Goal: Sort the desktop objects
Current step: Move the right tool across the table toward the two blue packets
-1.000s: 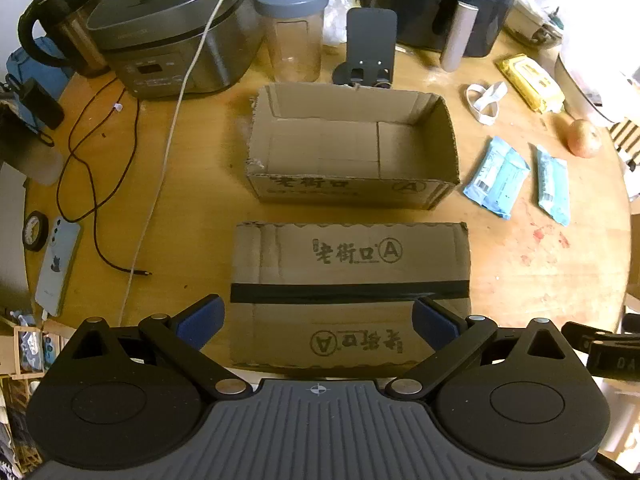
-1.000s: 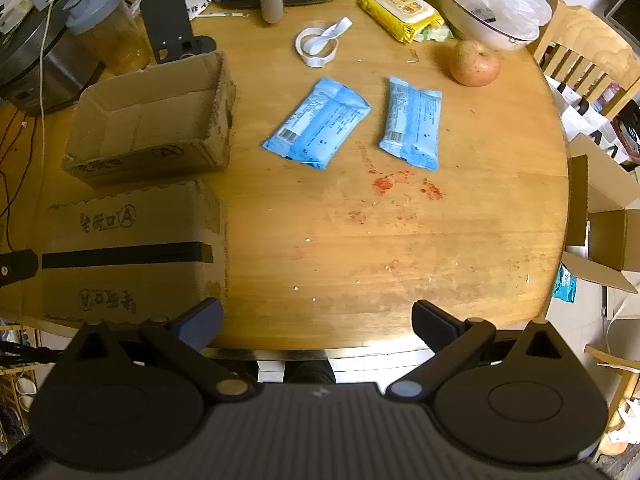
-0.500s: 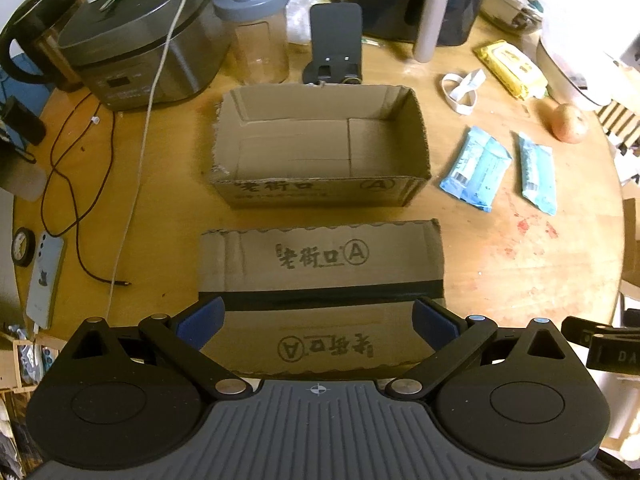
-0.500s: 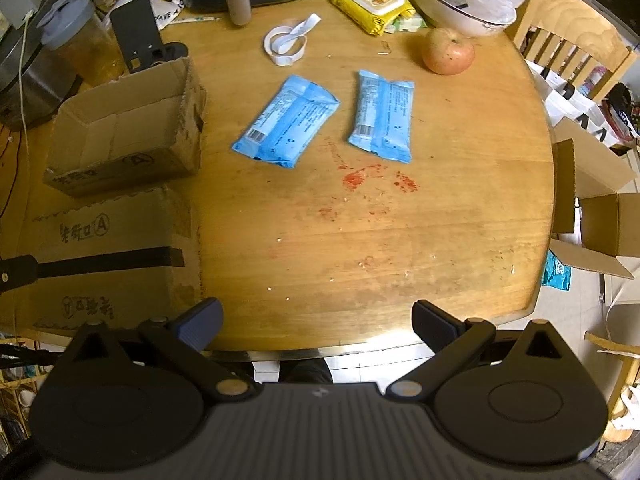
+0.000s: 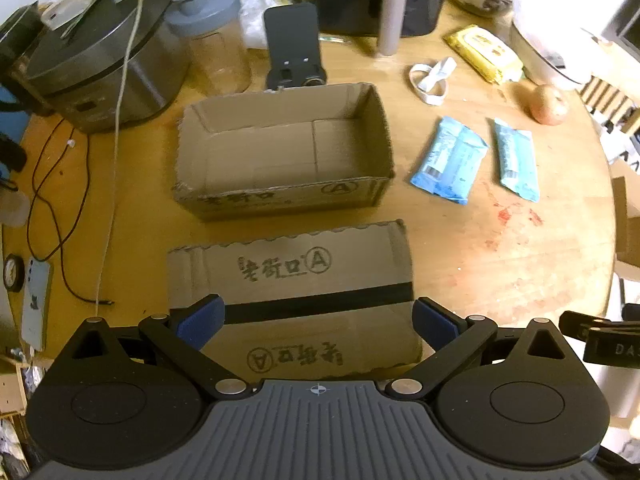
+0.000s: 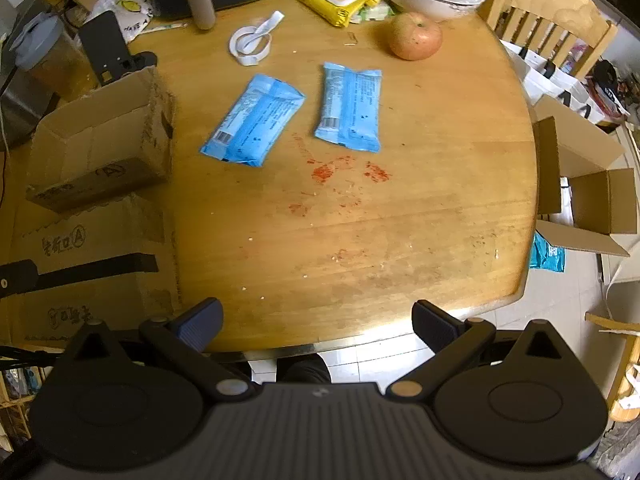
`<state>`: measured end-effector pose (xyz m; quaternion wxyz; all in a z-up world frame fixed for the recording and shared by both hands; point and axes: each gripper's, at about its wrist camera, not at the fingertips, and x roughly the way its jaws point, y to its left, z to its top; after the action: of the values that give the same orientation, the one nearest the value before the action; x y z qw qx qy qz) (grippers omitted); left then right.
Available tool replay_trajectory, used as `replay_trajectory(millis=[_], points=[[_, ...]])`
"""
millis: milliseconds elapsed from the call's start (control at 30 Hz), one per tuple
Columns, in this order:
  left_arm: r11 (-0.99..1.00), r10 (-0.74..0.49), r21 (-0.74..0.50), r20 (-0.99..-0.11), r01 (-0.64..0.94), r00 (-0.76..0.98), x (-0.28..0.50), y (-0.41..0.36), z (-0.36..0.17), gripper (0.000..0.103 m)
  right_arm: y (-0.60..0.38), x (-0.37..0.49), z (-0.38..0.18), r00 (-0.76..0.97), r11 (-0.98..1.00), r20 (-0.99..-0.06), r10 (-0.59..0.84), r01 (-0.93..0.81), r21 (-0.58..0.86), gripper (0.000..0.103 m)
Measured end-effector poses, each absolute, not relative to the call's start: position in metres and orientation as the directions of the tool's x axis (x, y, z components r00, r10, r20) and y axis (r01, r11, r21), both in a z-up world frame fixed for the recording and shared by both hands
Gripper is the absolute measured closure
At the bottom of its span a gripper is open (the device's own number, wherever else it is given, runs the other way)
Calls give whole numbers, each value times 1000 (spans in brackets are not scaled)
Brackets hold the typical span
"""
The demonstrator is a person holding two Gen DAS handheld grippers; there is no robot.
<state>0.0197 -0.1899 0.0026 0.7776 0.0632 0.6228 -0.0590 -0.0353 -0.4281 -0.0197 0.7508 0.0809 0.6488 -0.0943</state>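
Both grippers are wide apart and hold nothing, above the near edge of the round wooden table (image 6: 400,220).

The left gripper (image 5: 318,316) hangs over the closed cardboard box (image 5: 288,268) with a black tape strip; its blue finger pads (image 5: 200,316) touch nothing. Behind this box stands the open cardboard box (image 5: 280,196), with no items inside. The right gripper (image 6: 316,320) is at the table's near rim, also with fingers spread. The two blue packets (image 6: 254,120) (image 6: 350,106) lie side by side, well ahead of the right gripper and to the right of the open box. An apple (image 6: 416,36) sits behind them.
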Motion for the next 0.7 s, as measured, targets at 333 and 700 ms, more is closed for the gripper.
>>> replay_trajectory(millis=[333,700], points=[[972,-27,23,-978,234,208,22,-211,2,0,-443,-44,-22,133,955,-990,-45,296,-3,0],[953,-40,19,-981,303,188,19,-228,1,0,-448,-51,-23,126,945,-991,-50,327,-6,0]])
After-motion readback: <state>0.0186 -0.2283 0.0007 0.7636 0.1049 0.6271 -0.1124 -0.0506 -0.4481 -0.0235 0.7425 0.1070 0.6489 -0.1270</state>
